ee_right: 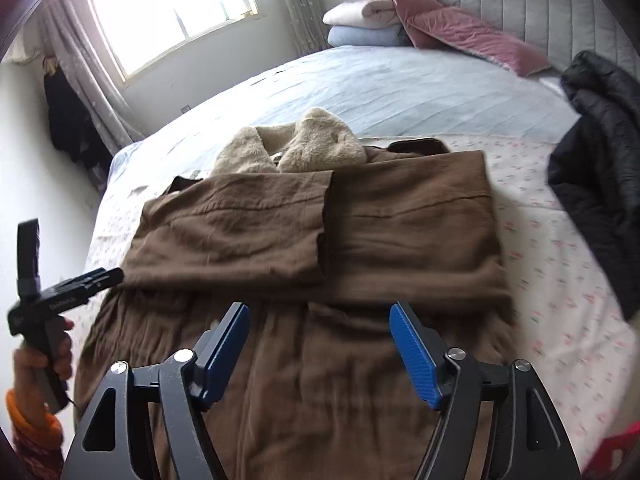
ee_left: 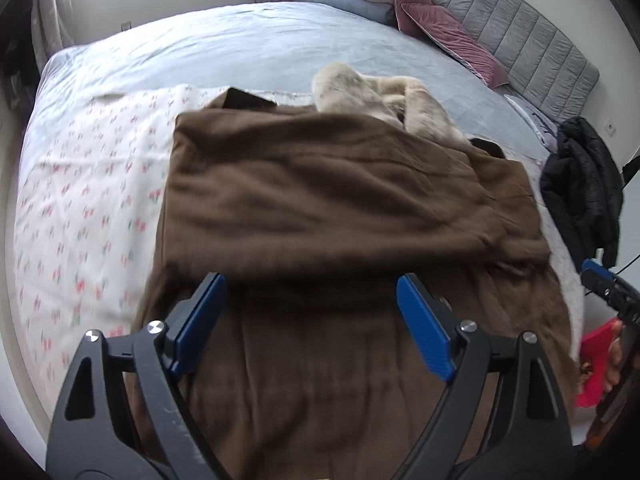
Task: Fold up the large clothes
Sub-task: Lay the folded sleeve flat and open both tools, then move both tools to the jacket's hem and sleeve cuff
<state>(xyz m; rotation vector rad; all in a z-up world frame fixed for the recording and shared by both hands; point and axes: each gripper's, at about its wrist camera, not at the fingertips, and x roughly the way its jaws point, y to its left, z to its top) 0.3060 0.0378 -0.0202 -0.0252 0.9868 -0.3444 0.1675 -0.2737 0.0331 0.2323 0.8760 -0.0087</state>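
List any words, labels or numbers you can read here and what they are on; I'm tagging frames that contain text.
None can be read.
Left gripper: pale lettering on its black side, too small and blurred to read.
Brown coat: no label showing.
Flowered sheet: a pattern only, no words.

Window (ee_right: 172, 8) daylight, fisheye-warped, slight blur

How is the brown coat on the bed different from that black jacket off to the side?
The brown coat lies flat in the middle of the bed, sleeves folded across its front; the black jacket sits in a crumpled heap at the bed's edge. The brown coat is smooth woven cloth with a cream fluffy collar; the black jacket looks puffy and quilted, no fluffy trim visible. Both are large outer garments, and neither is held by a gripper.
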